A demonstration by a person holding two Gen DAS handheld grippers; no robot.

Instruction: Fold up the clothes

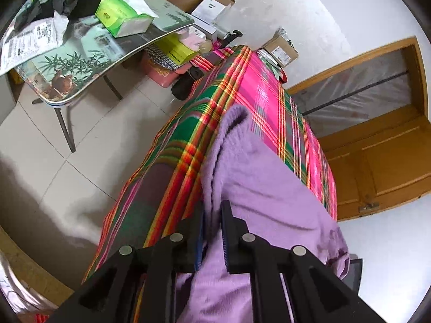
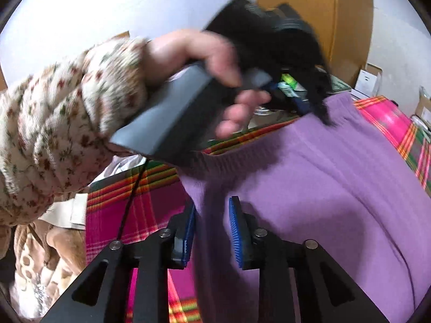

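A purple knit garment lies along a pink, green and red plaid cloth that covers the work surface. In the left wrist view my left gripper sits at the garment's near edge, shut on a fold of purple fabric that fills the gap between its pads. The right wrist view shows the same garment, with my right gripper open and its blue pads apart over the garment's left border. Farther back, a hand holds the blurred left gripper at the garment's far edge.
A folding table to the left carries a green tissue box, papers and dark clothes. Cardboard boxes stand by the wall and a wooden door is on the right. A floral sleeve and a brown blanket are at left.
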